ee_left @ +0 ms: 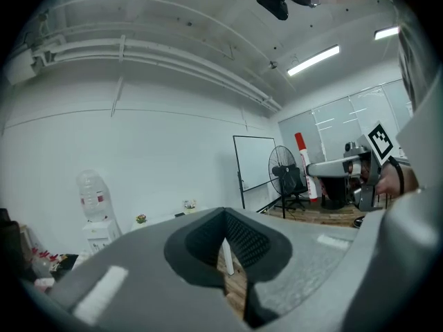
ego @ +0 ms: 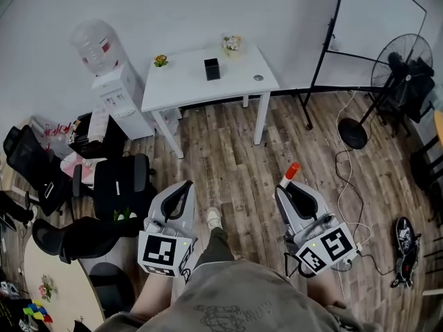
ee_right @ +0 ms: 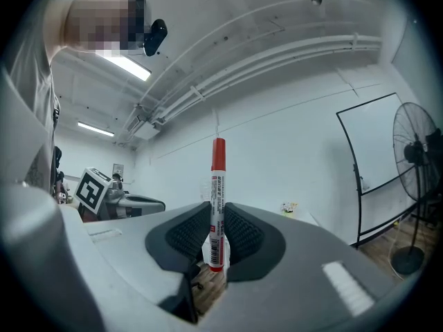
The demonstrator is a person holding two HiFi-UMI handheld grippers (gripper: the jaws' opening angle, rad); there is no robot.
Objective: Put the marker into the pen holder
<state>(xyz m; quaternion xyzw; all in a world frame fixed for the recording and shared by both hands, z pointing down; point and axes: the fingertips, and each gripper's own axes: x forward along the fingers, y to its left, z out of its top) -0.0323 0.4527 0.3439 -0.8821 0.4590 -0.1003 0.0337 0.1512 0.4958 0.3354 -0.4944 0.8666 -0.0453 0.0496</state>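
My right gripper [ee_right: 217, 237] is shut on a white marker [ee_right: 217, 206] with a red cap, which stands upright between the pads. In the head view the marker [ego: 291, 173] sticks out ahead of the right gripper [ego: 289, 187], well short of the table. A black pen holder [ego: 212, 68] stands near the middle of the white table [ego: 187, 92] across the room. My left gripper [ego: 184, 187] is held low at the left; its jaws are shut with nothing between them [ee_left: 225, 244].
On the table also sit a small potted plant [ego: 160, 61] and a flower pot [ego: 232, 43]. A water dispenser [ego: 111, 81] stands left of the table. A whiteboard stand [ego: 332, 40] and a floor fan [ego: 398, 68] are at the right, black office chairs [ego: 114, 185] at the left, cables [ego: 346, 178] on the wooden floor.
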